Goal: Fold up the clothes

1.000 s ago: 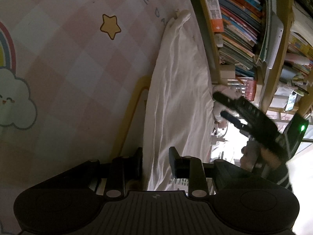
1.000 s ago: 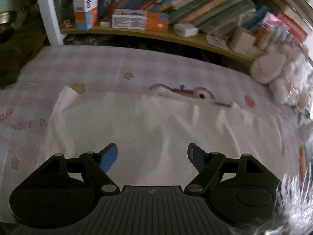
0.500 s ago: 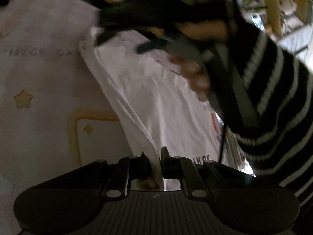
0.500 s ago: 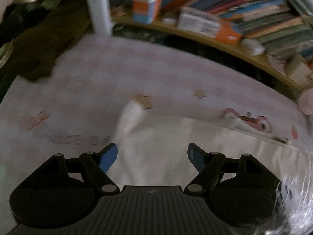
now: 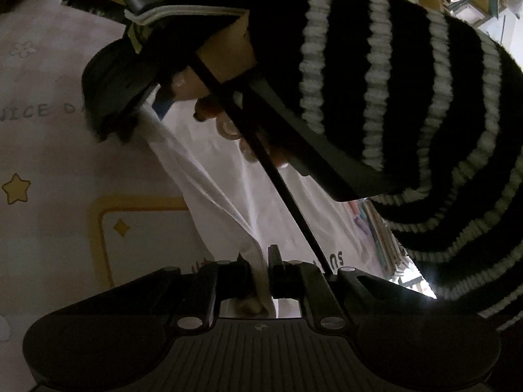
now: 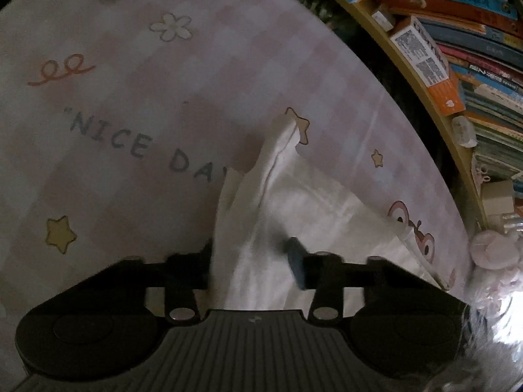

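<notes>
A pink-and-white checked sheet (image 6: 137, 75) printed with stars, a flower and the words "NICE DAY" covers the surface. From twelve to three o'clock in the right wrist view curves a yellow wooden bookshelf (image 6: 408, 58) crammed with books (image 6: 483, 65). A pink plush toy (image 6: 490, 248) lies at three o'clock. The light is dim, with a bright glare at four o'clock.

In the right wrist view, the pink checked mat (image 6: 130, 124) lay bare to the left of the white garment (image 6: 281, 202), leaving free passage there. The bookshelf (image 6: 434, 75) closed off the far right. In the left wrist view, a striped sleeve (image 5: 408, 98) and probably the other hand-held gripper crowded the space above.
</notes>
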